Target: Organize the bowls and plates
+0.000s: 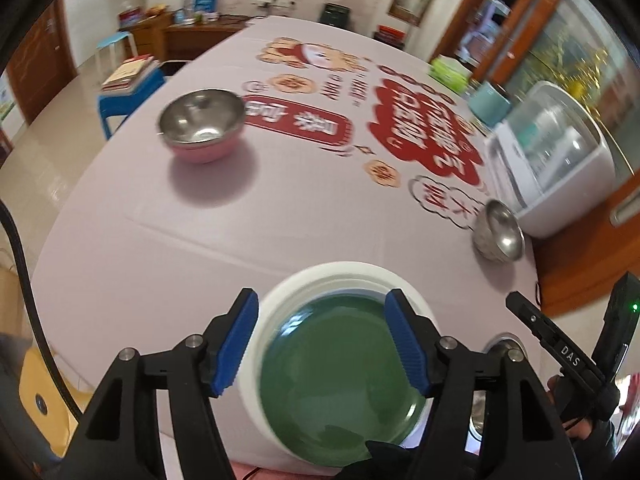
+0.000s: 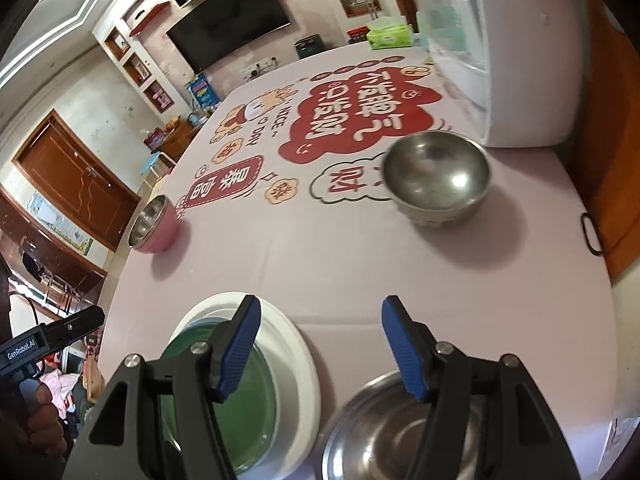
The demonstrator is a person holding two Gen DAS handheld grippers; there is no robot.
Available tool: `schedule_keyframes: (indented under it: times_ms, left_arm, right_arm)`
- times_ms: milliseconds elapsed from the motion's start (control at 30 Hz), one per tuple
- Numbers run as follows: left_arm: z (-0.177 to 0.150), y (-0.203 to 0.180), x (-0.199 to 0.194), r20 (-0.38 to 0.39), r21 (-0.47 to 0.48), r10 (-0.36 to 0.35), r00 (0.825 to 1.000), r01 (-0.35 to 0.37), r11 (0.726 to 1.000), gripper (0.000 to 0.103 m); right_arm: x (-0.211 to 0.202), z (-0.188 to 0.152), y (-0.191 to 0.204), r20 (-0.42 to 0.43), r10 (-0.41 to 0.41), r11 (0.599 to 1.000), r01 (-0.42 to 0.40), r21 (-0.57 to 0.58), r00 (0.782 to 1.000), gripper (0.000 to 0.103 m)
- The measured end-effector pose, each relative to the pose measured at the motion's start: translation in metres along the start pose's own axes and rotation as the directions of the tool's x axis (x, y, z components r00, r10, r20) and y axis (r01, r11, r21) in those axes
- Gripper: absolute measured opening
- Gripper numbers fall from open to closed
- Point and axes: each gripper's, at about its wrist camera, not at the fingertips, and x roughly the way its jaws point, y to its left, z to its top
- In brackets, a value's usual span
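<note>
Pale pink cloth (image 1: 168, 240) printed with red cartoon banners covers the table in a living room with a wall-mounted television (image 2: 232, 20) and wooden doors. At the left stands a pink bowl with a steel lining (image 1: 202, 126), upright and well apart from everything else. Near the front edge, a green plate (image 1: 340, 376) lies nested in a white plate (image 1: 320, 276); the left gripper (image 1: 320, 344) hangs over it with its blue pads spread wide, nothing between them. Only the right wrist view shows clearly the large steel bowl (image 2: 384, 436) just beside that stack, under the right gripper (image 2: 320, 350), whose jaws also stand apart and empty. Farther right sits a steel bowl (image 2: 438, 178) on open cloth, near a white appliance with a clear lid (image 1: 560, 160). Only the left view shows the blue stool with books (image 1: 132, 84). Readable writing: "NICE DAY" on the cloth, "GenRobot.AI" on the left gripper's side seen from the right, "DAS" on the right gripper seen from the left. Open cloth lies between the bowls; the table's right edge runs close past the steel bowl.
</note>
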Motion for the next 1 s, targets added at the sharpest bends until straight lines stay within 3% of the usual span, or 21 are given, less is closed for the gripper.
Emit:
schedule_keyframes:
  times_ms: [400,500,800,1000]
  left_arm:
    - [0.027,0.071,-0.011,0.015,-0.034,0.01,1.0,-0.01,0.999,0.07]
    - [0.038,0.086,-0.015,0.025,-0.016,0.009,1.0,-0.009,1.0,0.077]
    - [0.077,0.134,-0.024,0.079,0.034,0.017,0.997,-0.02,0.999,0.077]
    - [0.101,0.166,-0.014,0.069,0.057,0.007,0.998,-0.011,0.998,0.077]
  right_arm:
    - [0.016,-0.002,0.069,0.01,-0.019,0.999,0.019,-0.03,1.0,0.07]
    - [0.023,-0.001,0.094,0.017,-0.016,0.999,0.017,-0.034,1.0,0.07]
    - [0.049,0.004,0.162,0.013,-0.031,0.996,0.032,-0.079,0.999,0.072]
    - [0.073,0.009,0.201,-0.009,-0.046,0.995,0.046,-0.084,0.999,0.074]
